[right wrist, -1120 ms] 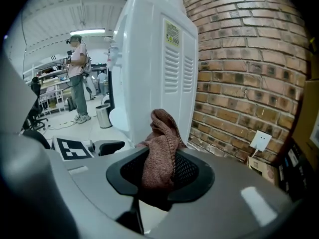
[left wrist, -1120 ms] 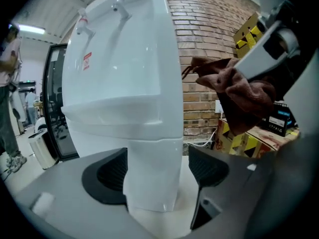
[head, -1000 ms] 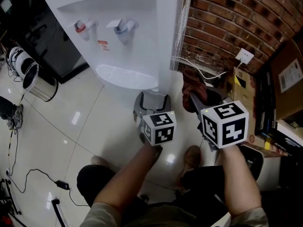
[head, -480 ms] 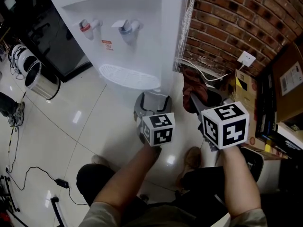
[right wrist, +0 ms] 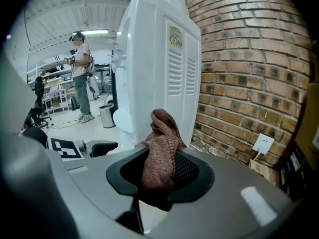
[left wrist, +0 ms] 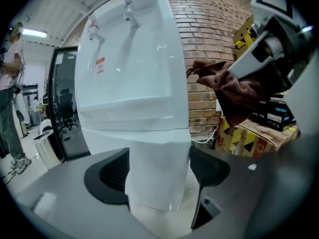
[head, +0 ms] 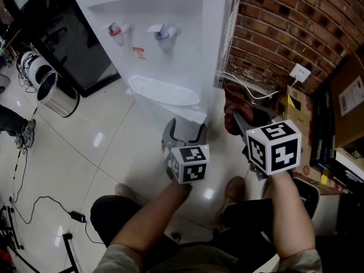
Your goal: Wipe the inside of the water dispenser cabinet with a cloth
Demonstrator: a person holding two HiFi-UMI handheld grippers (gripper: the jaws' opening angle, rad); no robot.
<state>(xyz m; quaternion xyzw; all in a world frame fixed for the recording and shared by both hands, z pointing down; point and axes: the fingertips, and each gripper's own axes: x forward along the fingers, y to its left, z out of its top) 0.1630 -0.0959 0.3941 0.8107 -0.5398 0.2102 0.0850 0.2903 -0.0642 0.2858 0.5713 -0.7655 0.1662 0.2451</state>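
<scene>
The white water dispenser (head: 165, 56) stands against the brick wall, and its lower cabinet front fills the left gripper view (left wrist: 154, 173). My left gripper (head: 185, 131) is open just in front of the dispenser's base, with nothing held between its jaws (left wrist: 157, 171). To its right, my right gripper (head: 234, 117) is shut on a reddish-brown knitted cloth (head: 234, 102). The cloth (right wrist: 160, 148) stands bunched up out of the jaws of the right gripper (right wrist: 159, 171), beside the dispenser's vented side (right wrist: 177, 68). In the left gripper view the cloth (left wrist: 234, 88) hangs at the upper right.
A brick wall (head: 284, 33) with a white socket (head: 300, 71) and cord is on the right, with cardboard boxes (head: 296, 104) below it. A steel bin (head: 57, 92) and a black glass cabinet (head: 68, 44) stand at the left. Cables (head: 40, 209) lie on the tiled floor. A person (right wrist: 79, 78) stands far back.
The left gripper has edged closer to the dispenser's base, and the head view has shifted so the dispenser sits lower and further right. The right gripper has kept still with the cloth.
</scene>
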